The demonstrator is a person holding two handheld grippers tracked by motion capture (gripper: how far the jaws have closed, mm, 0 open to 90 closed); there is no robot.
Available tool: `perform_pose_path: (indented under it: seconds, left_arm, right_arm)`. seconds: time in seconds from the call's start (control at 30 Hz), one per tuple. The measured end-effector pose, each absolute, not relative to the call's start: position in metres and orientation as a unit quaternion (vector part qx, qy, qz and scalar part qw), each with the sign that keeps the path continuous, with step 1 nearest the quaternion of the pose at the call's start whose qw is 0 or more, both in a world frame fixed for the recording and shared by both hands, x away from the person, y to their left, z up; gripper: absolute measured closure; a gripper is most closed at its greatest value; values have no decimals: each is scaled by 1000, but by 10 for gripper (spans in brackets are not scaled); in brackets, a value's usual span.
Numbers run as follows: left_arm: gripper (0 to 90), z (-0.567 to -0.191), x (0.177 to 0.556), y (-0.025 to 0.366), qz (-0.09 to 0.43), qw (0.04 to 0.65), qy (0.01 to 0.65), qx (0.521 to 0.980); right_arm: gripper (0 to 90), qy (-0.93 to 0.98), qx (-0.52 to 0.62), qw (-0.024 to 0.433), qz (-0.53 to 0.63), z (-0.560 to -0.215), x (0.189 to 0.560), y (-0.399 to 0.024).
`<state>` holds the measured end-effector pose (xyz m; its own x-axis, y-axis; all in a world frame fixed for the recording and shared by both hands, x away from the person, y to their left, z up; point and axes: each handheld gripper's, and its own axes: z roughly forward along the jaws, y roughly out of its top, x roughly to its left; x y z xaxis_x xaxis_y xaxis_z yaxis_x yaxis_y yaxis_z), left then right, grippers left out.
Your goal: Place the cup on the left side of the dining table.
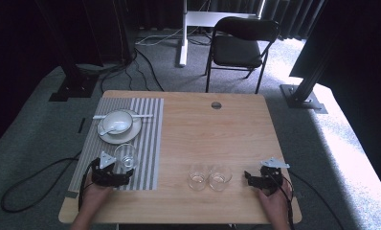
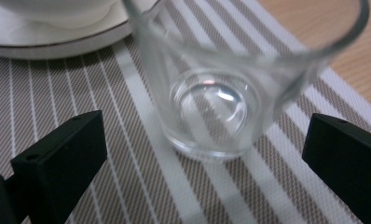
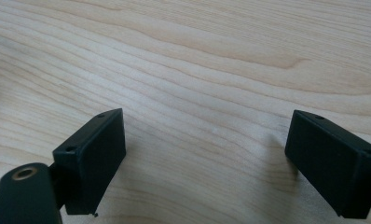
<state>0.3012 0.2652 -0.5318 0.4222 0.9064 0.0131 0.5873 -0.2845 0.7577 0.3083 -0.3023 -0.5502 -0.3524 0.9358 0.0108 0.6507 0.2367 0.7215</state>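
Near the desk's [image 1: 188,139] front-left corner, on the striped mat [image 1: 148,143]: a glass [image 1: 126,155], upright and empty, just in front of the plate [image 1: 131,135] that carries a bowl [image 1: 117,120] and spoon [image 1: 108,128]. Apparently placed as part of a setting, with the drink spot at the diner's side of the dish. Left hand-held gripper [image 1: 116,178] right behind that glass, jaws wide apart; in the left gripper view, glass [image 2: 221,93] centred between the two black jaws but not touched by either, gaps visible on both sides. Reads either as a fresh release or as a line-up for a grasp; impossible to tell which from this alone. Two more glasses [image 1: 208,177] standing side by side, touching or nearly so, on bare wood near the front edge, a little right of the middle, probably waiting for their own places, though no second mat lies out. Right hand-held gripper [image 1: 253,180] low near the front-right corner, just right of those two glasses, pointed toward them, jaws likewise spread and holding nothing; in the right gripper view, bare wood grain between the jaws. Likely parked ready for the nearer glass. Thin, smooth walls: a square, gentle squeeze around the middle seems wise to avoid tipping or slipping.
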Motion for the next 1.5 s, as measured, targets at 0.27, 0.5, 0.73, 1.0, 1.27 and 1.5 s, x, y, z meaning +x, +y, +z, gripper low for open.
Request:
perform_pose_path:
  seconds: [0.27, 0.5, 0.73, 1.0, 1.27, 1.5]
  left_arm:
    - [3, -531, 288, 276, 229, 348, 496, 762]
    - [3, -530, 275, 284, 245, 339, 495, 761]
    - [3, -528, 261, 298, 262, 343, 506, 747]
    - [3, -529, 241, 316, 286, 357, 517, 724]
    - [3, -538, 225, 334, 288, 344, 521, 726]
    - [3, -541, 208, 348, 288, 342, 527, 723]
  right_arm:
    - [116, 755, 525, 219, 325, -550, 308, -302]
    - [116, 755, 525, 219, 325, -550, 308, -302]
    - [117, 755, 525, 219, 325, -550, 308, -302]
    - [117, 755, 525, 219, 325, -550, 308, -302]
    - [116, 755, 525, 219, 325, -550, 308, -302]
    - [116, 755, 525, 219, 325, -550, 308, -302]
